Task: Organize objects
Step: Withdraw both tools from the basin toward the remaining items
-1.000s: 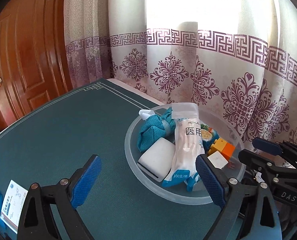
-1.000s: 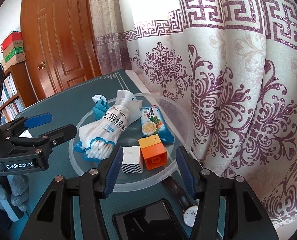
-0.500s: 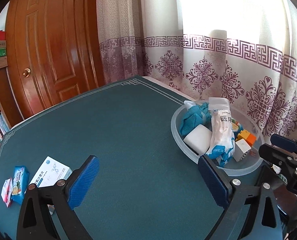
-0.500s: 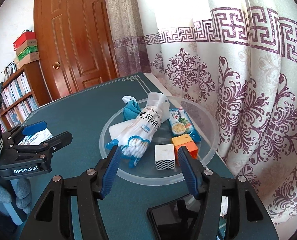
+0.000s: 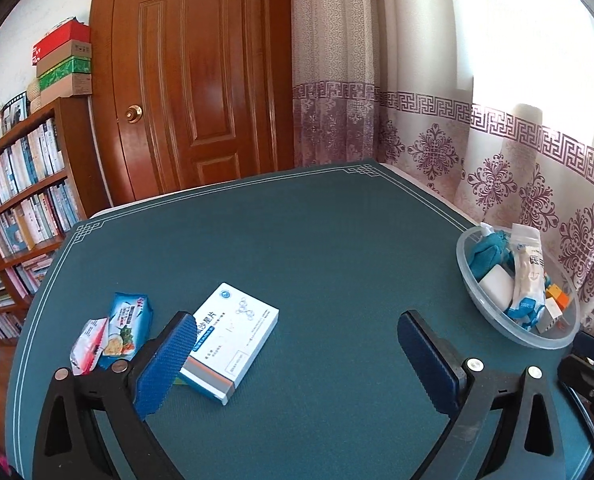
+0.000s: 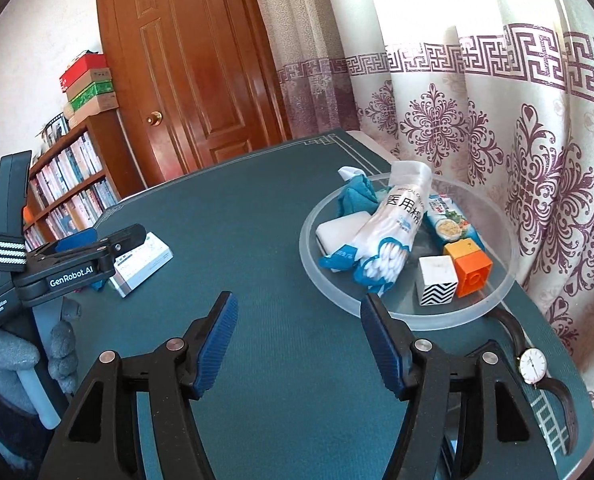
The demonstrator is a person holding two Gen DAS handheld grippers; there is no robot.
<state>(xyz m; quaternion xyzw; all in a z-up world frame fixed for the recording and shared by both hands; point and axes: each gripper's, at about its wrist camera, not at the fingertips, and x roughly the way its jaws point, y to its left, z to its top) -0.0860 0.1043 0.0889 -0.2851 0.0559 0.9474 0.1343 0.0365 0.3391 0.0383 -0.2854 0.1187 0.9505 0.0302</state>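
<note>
Teal tablecloth [image 5: 317, 240] fills the room's table. Left gripper [image 5: 297, 360] hangs open just beside the white medicine box [image 5: 233, 340], box at its left finger, long axis running near-left to far-right. Right gripper [image 6: 299, 340], also open, sits near the clear bowl [image 6: 493, 300].

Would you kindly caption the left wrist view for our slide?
Open left gripper poised over a white medicine box on the teal table, clear bowl at right.
</note>
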